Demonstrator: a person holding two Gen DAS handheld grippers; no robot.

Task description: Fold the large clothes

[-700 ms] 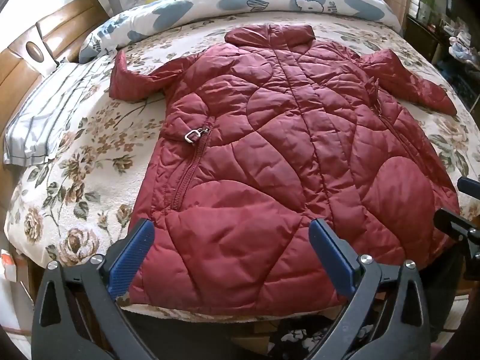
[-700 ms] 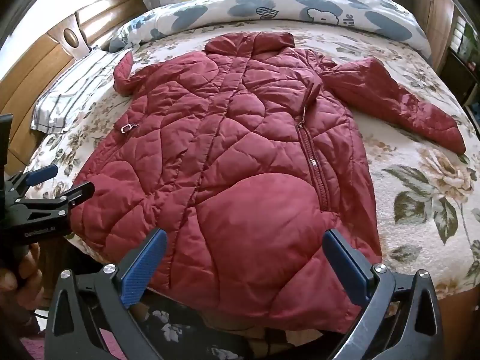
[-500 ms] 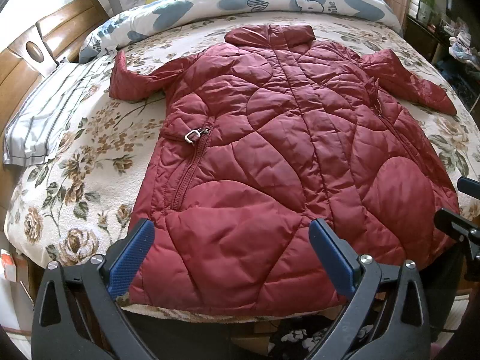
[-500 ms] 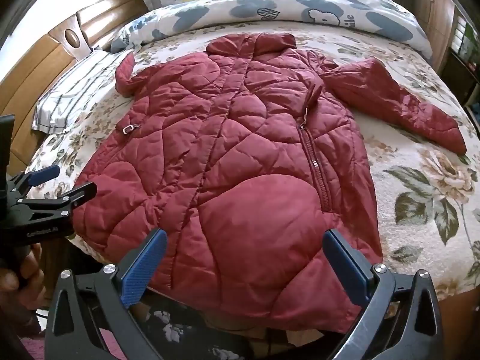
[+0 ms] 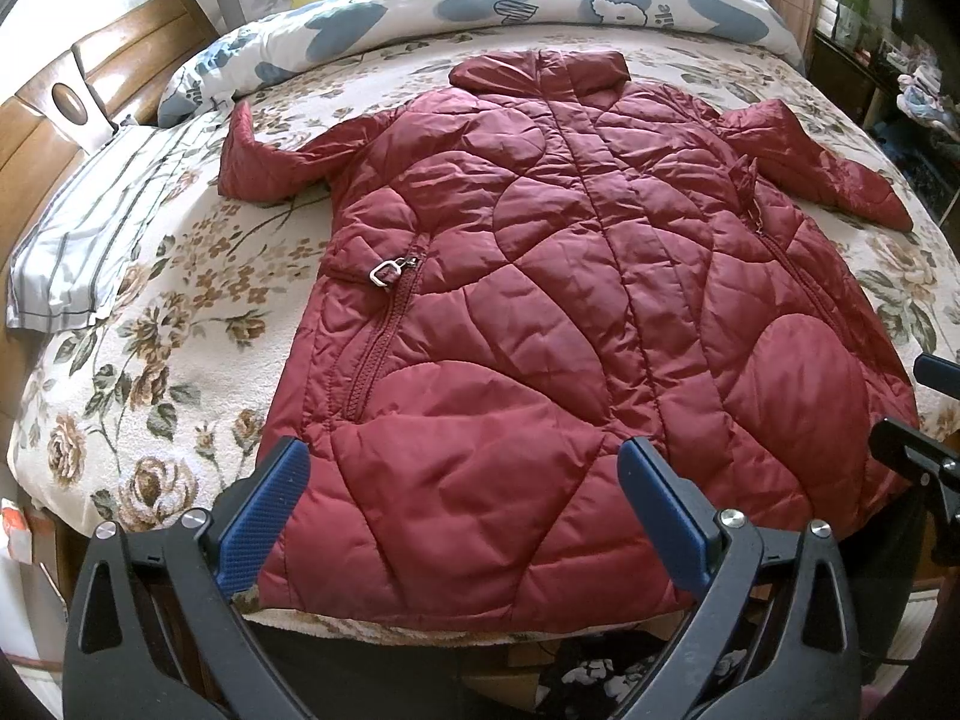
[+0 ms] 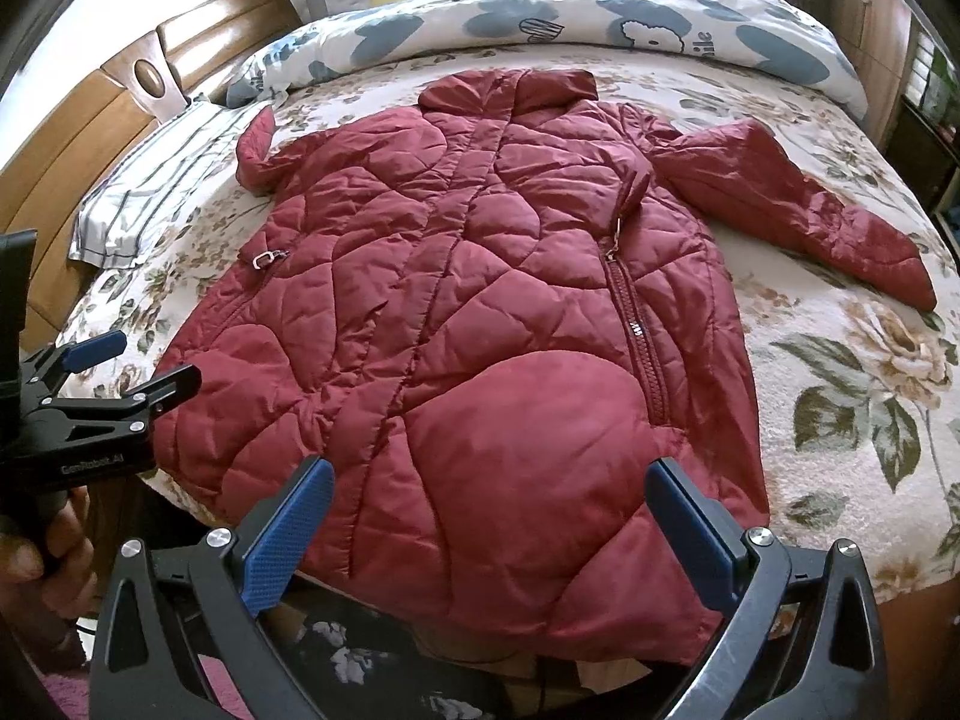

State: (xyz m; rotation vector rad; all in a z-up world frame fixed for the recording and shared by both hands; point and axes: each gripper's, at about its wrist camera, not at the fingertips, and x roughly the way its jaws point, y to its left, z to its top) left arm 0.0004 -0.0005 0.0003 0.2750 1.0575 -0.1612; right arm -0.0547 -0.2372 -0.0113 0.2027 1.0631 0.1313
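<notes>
Item: red quilted coat [image 5: 540, 324], spread flat and face up on the floral bedspread [image 5: 180, 324], collar far, hem at the near bed edge.
Step, as I judge it: take a sleeve or side edge first and fold toward the middle seam, gripping through the padding.
My left gripper [image 5: 459, 516] and right gripper [image 6: 489, 531]: jaws fully apart, holding nothing, poised over the hem.

Nothing visibly changes: the red coat [image 5: 558, 312] lies the same ahead of both wide-spread jaws.

You see a floral cream bedspread [image 5: 180, 372], a striped grey-white pillow [image 5: 90, 228], a blue-patterned white duvet [image 6: 540, 18] and a brown wooden headboard [image 5: 36, 120].
</notes>
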